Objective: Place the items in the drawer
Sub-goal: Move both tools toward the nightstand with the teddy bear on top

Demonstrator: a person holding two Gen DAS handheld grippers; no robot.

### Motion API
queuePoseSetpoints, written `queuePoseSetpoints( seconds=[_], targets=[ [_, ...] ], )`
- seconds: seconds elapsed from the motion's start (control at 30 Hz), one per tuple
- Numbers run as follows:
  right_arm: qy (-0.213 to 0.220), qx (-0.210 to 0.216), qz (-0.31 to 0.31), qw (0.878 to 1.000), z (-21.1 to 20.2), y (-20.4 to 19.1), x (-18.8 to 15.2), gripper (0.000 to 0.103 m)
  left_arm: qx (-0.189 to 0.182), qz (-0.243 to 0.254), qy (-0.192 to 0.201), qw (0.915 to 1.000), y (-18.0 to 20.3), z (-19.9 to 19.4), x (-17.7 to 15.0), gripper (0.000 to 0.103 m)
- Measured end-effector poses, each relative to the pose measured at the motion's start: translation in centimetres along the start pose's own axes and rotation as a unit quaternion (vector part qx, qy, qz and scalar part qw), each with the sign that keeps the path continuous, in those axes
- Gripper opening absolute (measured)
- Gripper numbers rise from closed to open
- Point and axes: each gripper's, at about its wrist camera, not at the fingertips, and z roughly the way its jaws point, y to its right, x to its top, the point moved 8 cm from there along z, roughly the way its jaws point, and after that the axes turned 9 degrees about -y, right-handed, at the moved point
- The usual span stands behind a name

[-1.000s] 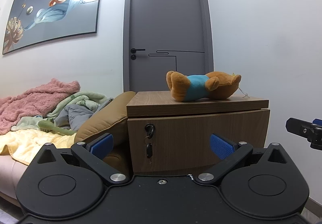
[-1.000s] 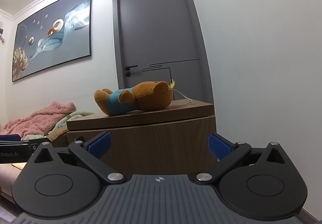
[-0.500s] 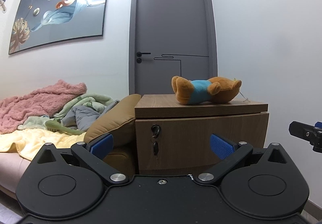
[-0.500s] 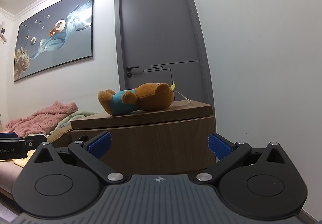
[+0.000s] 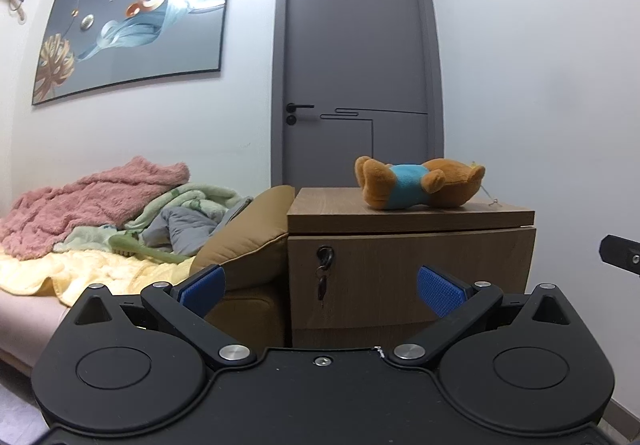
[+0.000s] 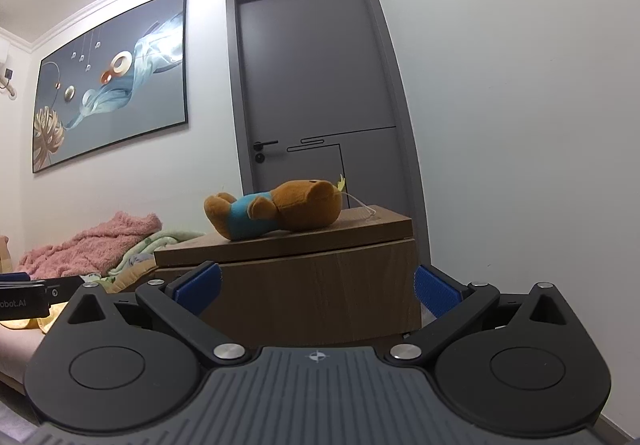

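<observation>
Barely begun: I hold both grippers, left [image 5: 320, 281] & right [image 6: 318, 283], jaws apart w/ nothing in them, well short of the nightstand [image 5: 412, 269]. Drawer [image 5: 440, 265] shut, key [image 5: 322, 287] in lock; stuffed bear [image 5: 418, 187] lies on top, untouched.

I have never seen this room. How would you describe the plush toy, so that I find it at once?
Look for the grey door in the far wall; in front of it stands a low wooden cabinet beside a sofa piled with blankets. The plush toy lies on the cabinet's top. It is the only thing there: a brown bear in a blue shirt, lying down.
</observation>
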Motion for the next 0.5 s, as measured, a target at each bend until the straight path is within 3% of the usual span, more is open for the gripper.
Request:
queuePoseSetpoints(
  seconds=[0.27, 0.5],
  targets=[
    [0.000, 0.011, 0.000, 1.000, -0.3, 0.3, 0.3, 0.103, 0.021, 0.041, 0.011, 0.9989, 0.6, 0.6, 0.9, 0.102],
    [-0.002, 0.023, 0.006, 1.000, -0.1, 0.6, 0.2, 0.103, 0.003, 0.046, 0.017, 0.9988, 1.8, 0.3, 1.5, 0.102]
  ],
)
